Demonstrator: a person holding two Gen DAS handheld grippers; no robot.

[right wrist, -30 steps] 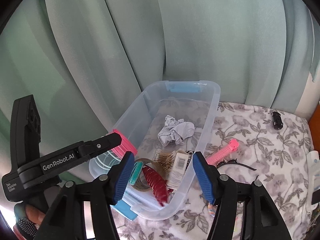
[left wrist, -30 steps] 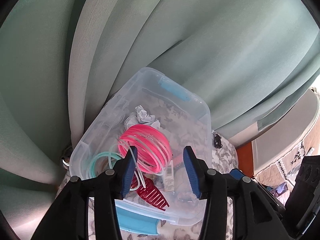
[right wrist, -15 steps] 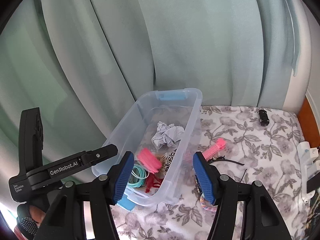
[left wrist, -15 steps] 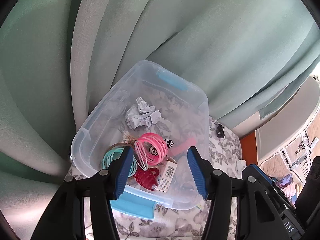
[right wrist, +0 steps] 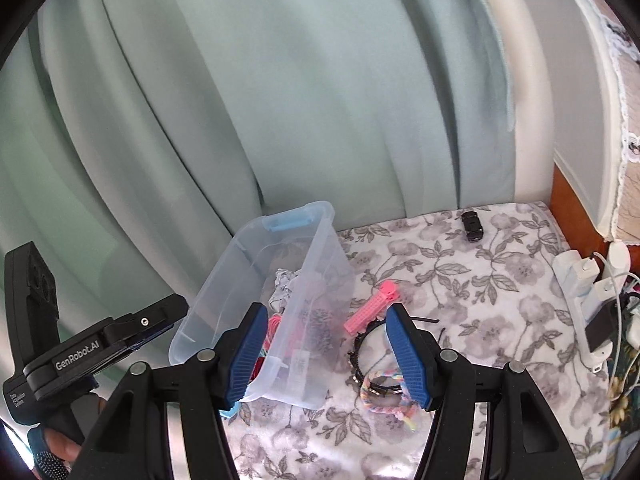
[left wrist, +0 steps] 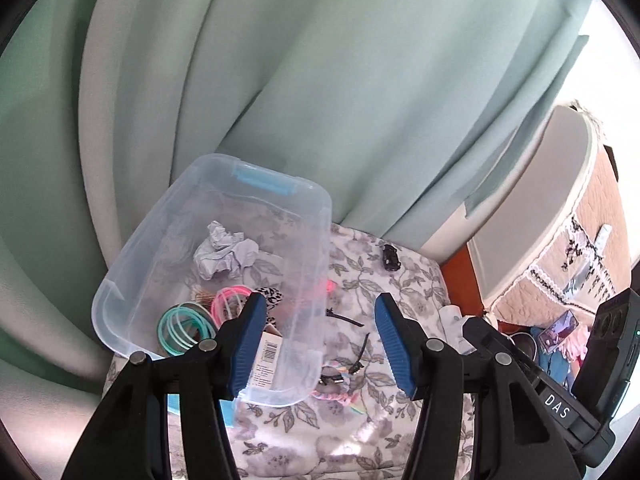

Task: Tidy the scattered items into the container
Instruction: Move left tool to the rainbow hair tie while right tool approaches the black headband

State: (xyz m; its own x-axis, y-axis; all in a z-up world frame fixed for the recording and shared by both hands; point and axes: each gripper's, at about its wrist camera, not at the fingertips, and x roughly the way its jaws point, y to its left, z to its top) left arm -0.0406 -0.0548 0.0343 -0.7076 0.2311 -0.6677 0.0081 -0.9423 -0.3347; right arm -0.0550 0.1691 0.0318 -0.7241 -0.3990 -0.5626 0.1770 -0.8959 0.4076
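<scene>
Clear plastic container (left wrist: pixel 304 208) stood on the floral cloth (right wrist: pixel 460 280) against the green curtain (right wrist: pixel 280 80). Inside it: crumpled paper (left wrist: pixel 224 250), teal bands (left wrist: pixel 184 328), pink bands (left wrist: pixel 230 300); the rest was blurred behind the wall and the left pad. Left gripper (left wrist: pixel 320 346) hung above the container's near corner, jaws apart, nothing between them. Right gripper (right wrist: pixel 326 356) likewise stood apart and empty, over the container's right wall.

Still on the cloth: pink clip (right wrist: pixel 370 308), black hairband (right wrist: pixel 362 344) partly hidden by a pad, rainbow braided tie (right wrist: pixel 384 402), small black item (right wrist: pixel 472 226) far back. Open cloth lay right of the container. Only the right view showed the power strip (right wrist: pixel 580 292) at the edge.
</scene>
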